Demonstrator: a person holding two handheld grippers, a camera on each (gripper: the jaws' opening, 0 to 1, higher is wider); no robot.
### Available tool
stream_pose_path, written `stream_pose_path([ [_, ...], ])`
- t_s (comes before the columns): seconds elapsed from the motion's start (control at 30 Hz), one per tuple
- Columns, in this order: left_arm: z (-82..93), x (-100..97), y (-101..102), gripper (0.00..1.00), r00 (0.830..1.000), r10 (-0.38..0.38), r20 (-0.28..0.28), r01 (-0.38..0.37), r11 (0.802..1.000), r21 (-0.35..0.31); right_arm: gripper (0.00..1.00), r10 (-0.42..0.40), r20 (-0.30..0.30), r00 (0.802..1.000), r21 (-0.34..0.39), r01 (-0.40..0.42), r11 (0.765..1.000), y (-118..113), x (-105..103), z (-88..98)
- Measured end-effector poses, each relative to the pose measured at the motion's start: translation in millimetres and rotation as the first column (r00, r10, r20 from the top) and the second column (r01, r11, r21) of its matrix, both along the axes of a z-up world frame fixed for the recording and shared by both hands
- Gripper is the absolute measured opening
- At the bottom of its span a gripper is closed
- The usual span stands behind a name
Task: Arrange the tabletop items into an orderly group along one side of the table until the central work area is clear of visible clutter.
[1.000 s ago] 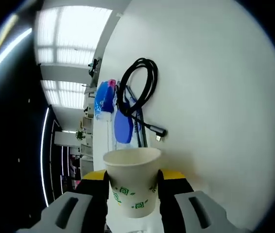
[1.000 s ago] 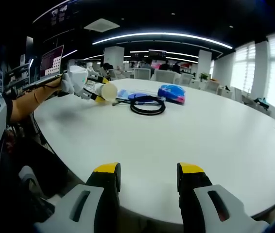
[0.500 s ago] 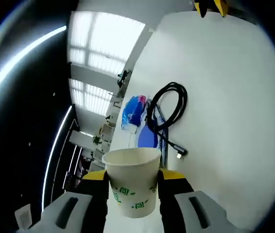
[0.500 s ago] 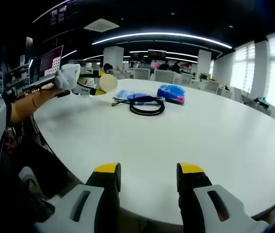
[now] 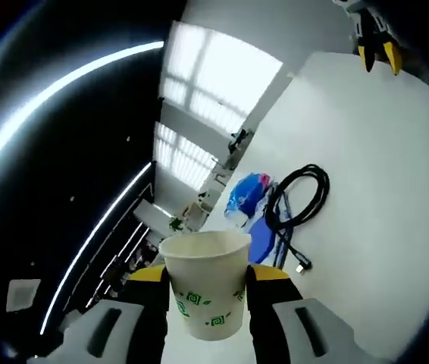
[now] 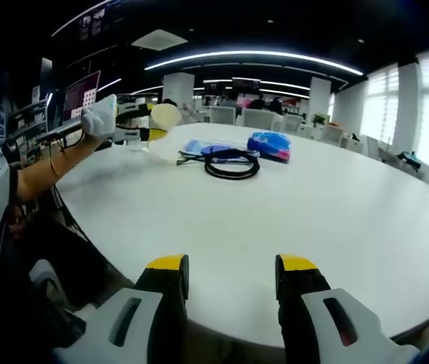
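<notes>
The left hand-held gripper is clamped on a paper cup, its yellow-tipped jaws pressing the cup's sides. The cup is white with a green square-spiral print, and its open mouth points away along the jaws. From the right gripper view, that same cup is held up in the air above the far left edge of the surface, off the tabletop, with a person's bare forearm reaching in from the left behind it.

The right hand-held gripper stands open with nothing between its jaws, hanging at the near edge of the surface. In the left gripper view it shows small at the top right.

Out on the round white surface, beyond the cup, lies a coiled black cable with one plug end trailing off. Touching the coil on its far side is a flat blue item; I cannot tell what it is. Just beside these, further right, sits a crumpled blue packet with a touch of pink. The three lie close together, well away from the right hand-held gripper.
</notes>
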State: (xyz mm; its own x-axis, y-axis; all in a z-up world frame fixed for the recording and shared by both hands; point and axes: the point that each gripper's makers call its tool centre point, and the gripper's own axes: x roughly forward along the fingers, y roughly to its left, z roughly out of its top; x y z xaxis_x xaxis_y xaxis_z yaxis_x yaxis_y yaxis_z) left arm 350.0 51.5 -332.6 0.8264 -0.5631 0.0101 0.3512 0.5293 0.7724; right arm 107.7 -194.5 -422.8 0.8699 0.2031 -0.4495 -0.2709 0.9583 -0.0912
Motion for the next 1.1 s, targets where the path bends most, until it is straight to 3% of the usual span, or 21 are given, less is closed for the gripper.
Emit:
stream_pose_path([
  [0.13,7.2,0.3,8,0.39,0.999,-0.017,-0.035,0.012,0.991,-0.136,0.43,0.000,-0.002,1.000,-0.001,0.000,1.000,0,-1,-0.3],
  [0.2,7.6,0.5,10,0.39,0.999,-0.016,-0.043,0.010,0.988,-0.155,0.43,0.000,-0.001,1.000,0.000,0.000,1.000,0,-1,0.1],
  [0.33,10.4,-0.6,14,0.39,0.996,-0.042,-0.075,0.021,0.966,-0.257,0.43,0.004,-0.002,1.000,0.000,-0.004,1.000,1,0,-0.4],
  [0.5,10.3,2.5,24,0.39,0.997,-0.007,-0.079,-0.015,0.962,-0.273,0.43,0.012,-0.003,1.000,0.000,-0.012,1.000,3,1,-0.8],
  [0.7,11.2,10.7,40,0.40,0.991,0.000,-0.137,-0.056,0.914,-0.402,0.43,0.015,-0.002,1.000,0.003,-0.015,1.000,4,2,-0.7],
  [0.97,8.1,20.2,52,0.40,0.986,0.021,-0.166,-0.097,0.880,-0.466,0.43,0.016,-0.006,1.000,0.002,-0.016,1.000,4,2,-1.7],
  [1.03,6.7,24.2,55,0.40,0.981,0.008,-0.195,-0.109,0.852,-0.513,0.43,0.015,-0.005,1.000,0.004,-0.015,1.000,3,3,-1.4],
  [1.1,3.9,27.8,57,0.40,0.978,0.018,-0.209,-0.127,0.843,-0.523,0.43,0.013,-0.006,1.000,0.003,-0.013,1.000,3,3,-1.4],
])
